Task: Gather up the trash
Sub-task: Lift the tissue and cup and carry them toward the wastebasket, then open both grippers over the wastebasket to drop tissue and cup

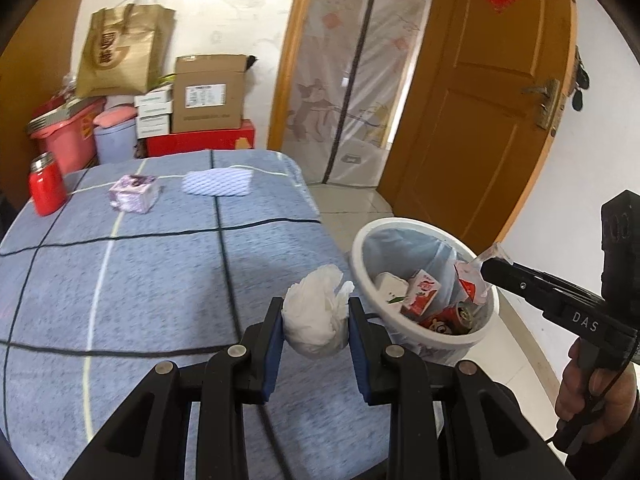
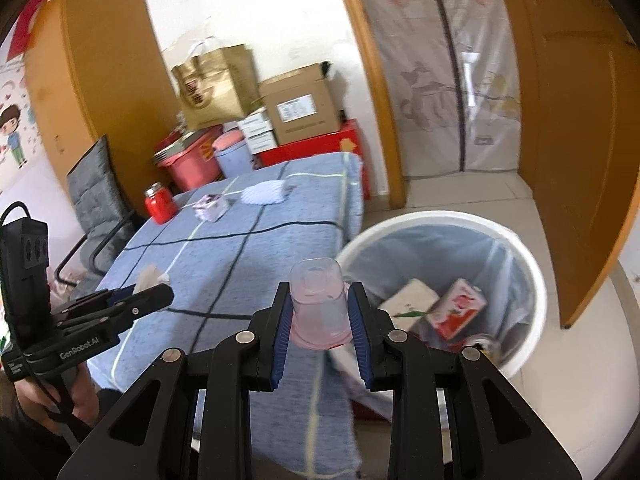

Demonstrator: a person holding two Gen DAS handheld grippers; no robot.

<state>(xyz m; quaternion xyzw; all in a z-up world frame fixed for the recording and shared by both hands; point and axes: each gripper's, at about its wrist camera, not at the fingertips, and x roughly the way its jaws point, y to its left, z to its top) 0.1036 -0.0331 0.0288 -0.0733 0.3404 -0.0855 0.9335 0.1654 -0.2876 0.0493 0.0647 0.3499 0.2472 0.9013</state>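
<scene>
In the left wrist view my left gripper [image 1: 315, 309] is shut on a crumpled white tissue [image 1: 316, 320], held over the table's right edge beside the white trash bin [image 1: 362, 242]. My right gripper [image 2: 319, 297] is shut on a clear, pink-tinted plastic cup [image 2: 318, 312] that sits bottom-up between the blue pads, just left of the bin [image 2: 534, 276]. In the left wrist view the right gripper [image 1: 488, 270] reaches over the bin's rim with the cup [image 1: 476, 280]. The bin holds a red-and-white carton [image 2: 458, 308], a white box [image 2: 408, 298] and a red can [image 1: 452, 316].
The table has a blue checked cloth [image 1: 160, 280]. At its far end stand a red jar [image 1: 46, 184], a purple tissue pack [image 1: 134, 192] and a pale blue cloth [image 1: 218, 184]. Boxes and a paper bag [image 1: 124, 52] are stacked behind. A grey chair [image 2: 96, 200] stands left, a wooden door [image 1: 480, 100] right.
</scene>
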